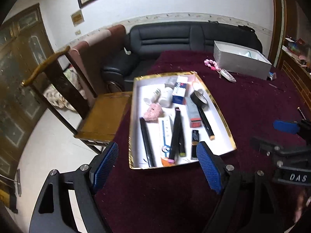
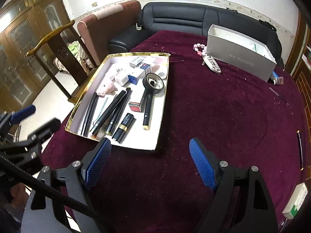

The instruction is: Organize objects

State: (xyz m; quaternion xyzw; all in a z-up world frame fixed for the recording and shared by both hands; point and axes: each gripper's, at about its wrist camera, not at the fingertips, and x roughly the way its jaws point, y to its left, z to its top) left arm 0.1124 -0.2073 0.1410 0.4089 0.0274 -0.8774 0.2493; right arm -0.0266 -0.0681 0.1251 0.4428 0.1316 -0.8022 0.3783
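Observation:
A white gold-rimmed tray (image 1: 219,116) (image 2: 163,104) lies on the maroon tablecloth. It holds black pens (image 2: 110,108), a black tape roll (image 1: 199,99) (image 2: 153,83), a lipstick (image 2: 124,127), small boxes, white bottles and a pink fluffy toy (image 1: 153,112) (image 2: 106,88). My left gripper (image 1: 157,162) is open and empty just in front of the tray's near edge. My right gripper (image 2: 149,155) is open and empty, at the tray's near right corner.
A grey open box (image 1: 241,62) (image 2: 239,58) stands at the table's far side, with a pink bead string (image 2: 200,49) and a key fob (image 2: 212,66) next to it. A wooden chair (image 1: 101,118) stands left of the table. A black sofa (image 2: 194,19) is behind.

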